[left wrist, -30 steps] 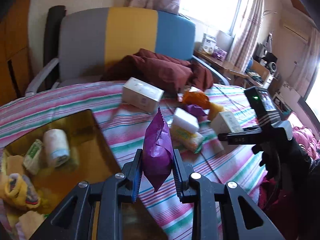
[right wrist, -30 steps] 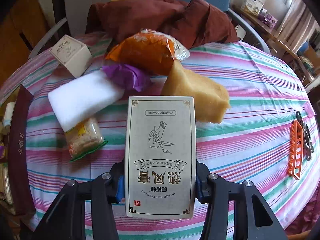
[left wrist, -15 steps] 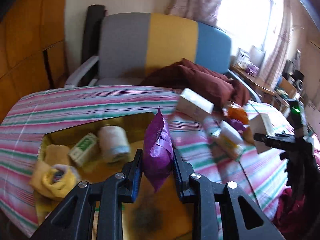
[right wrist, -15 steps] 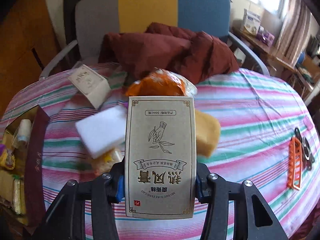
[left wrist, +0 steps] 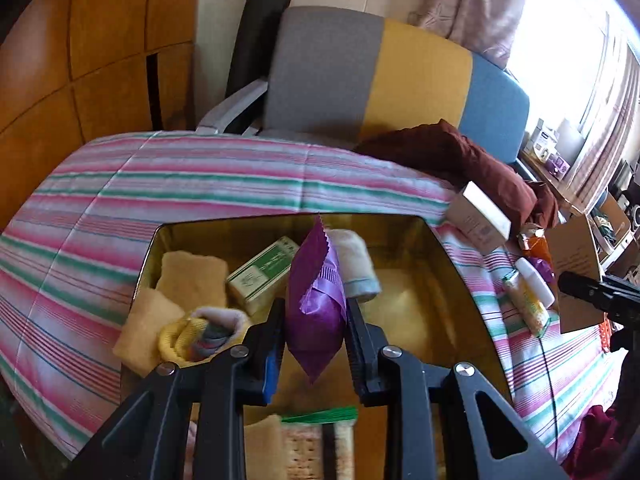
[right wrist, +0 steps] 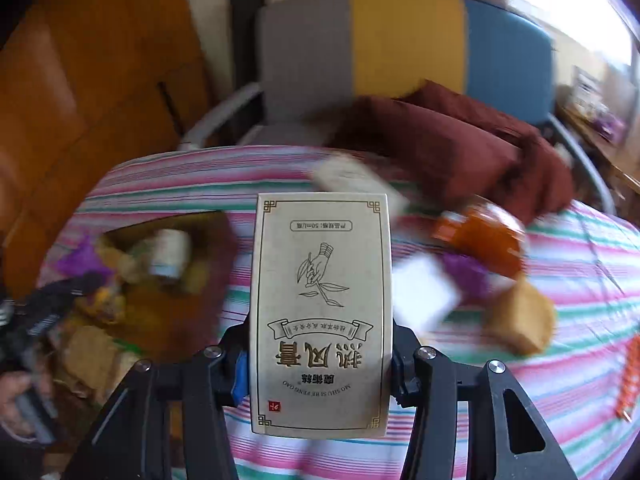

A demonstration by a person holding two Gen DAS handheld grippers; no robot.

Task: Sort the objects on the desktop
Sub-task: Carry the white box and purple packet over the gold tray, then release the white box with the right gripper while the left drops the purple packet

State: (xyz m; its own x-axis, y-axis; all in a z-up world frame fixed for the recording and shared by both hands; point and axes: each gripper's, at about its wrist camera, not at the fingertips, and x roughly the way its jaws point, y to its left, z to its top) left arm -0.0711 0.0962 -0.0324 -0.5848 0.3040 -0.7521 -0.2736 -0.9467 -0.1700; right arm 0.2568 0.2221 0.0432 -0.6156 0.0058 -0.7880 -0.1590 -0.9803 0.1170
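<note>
Since a second ago both tongs have swung toward the gold-lined open box, the left gripper now hanging above its interior, clenched on a crinkly purple foil sachet that looks light, soft and slippery, best pinched mid-body. The right gripper, tilted steeply down, grasps a stiff beige printed carton by its flat sides, box to its left.

Purple packet upright over box; beige carton upright.
</note>
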